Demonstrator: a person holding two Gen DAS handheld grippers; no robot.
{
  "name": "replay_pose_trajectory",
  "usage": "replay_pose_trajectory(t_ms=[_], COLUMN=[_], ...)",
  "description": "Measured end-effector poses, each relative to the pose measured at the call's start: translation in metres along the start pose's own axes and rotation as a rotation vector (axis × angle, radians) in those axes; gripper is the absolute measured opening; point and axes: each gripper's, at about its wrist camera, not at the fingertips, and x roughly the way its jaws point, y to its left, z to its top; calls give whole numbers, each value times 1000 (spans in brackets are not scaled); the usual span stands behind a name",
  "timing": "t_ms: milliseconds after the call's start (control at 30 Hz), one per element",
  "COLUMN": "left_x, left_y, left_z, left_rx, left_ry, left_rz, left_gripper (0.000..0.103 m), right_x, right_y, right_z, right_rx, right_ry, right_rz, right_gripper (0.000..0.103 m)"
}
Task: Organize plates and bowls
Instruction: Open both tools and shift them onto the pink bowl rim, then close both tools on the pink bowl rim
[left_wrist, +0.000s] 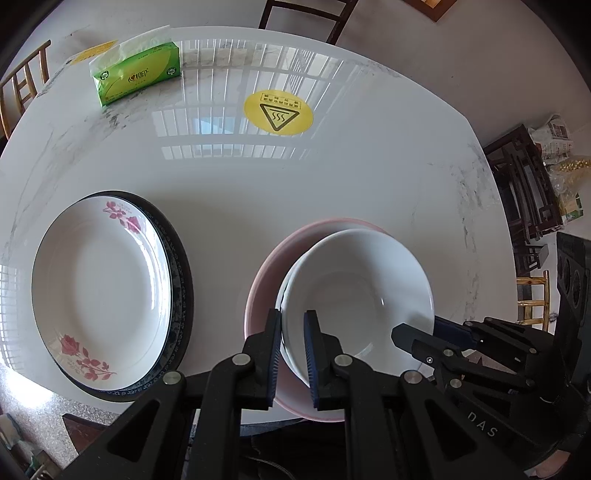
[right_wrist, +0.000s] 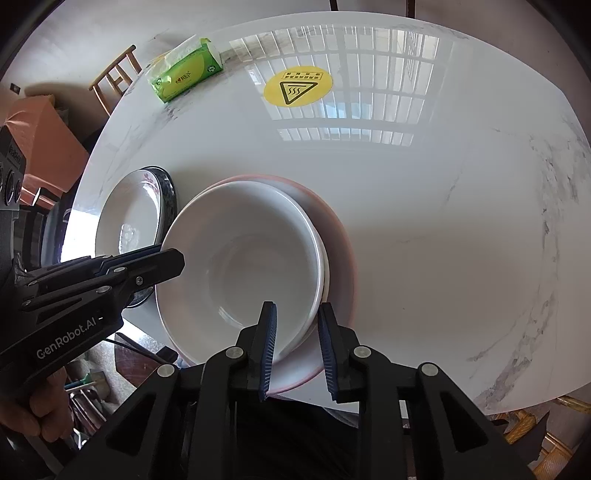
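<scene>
two white bowls (left_wrist: 354, 288) nested inside pink bowl (left_wrist: 264, 273)

Counter (left_wrist: 369, 177): glossy white top with grey marble veining and a curved edge, reflecting window bars. Directly on it: a green tissue pack (left_wrist: 138, 75) near the far edge; a round yellow heat-warning sticker (left_wrist: 277, 112) stuck flat toward the middle; a dark blue-patterned plate (left_wrist: 181, 295) at the near left; a pink plate (left_wrist: 258, 288) beside it, near the front edge.
</scene>
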Motion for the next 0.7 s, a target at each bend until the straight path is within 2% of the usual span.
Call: replay_pose_trajectory(t_ms=[267, 467, 700], left_x=[-16, -26, -28], left_y=[10, 26, 44], left_z=[2, -1, -9], left_rx=[-22, -80, -138], left_ry=[-45, -72, -69], left_rz=[-23, -53, -78], left_gripper=[12, 12, 13], right_x=[-8, -21, -32], right_y=[-1, -4, -22], right_z=[0, -1, -8], right_rx=[7, 14, 74], right_ry=[-21, -58, -91], right_rz=[16, 29, 59], right_gripper=[25, 26, 26])
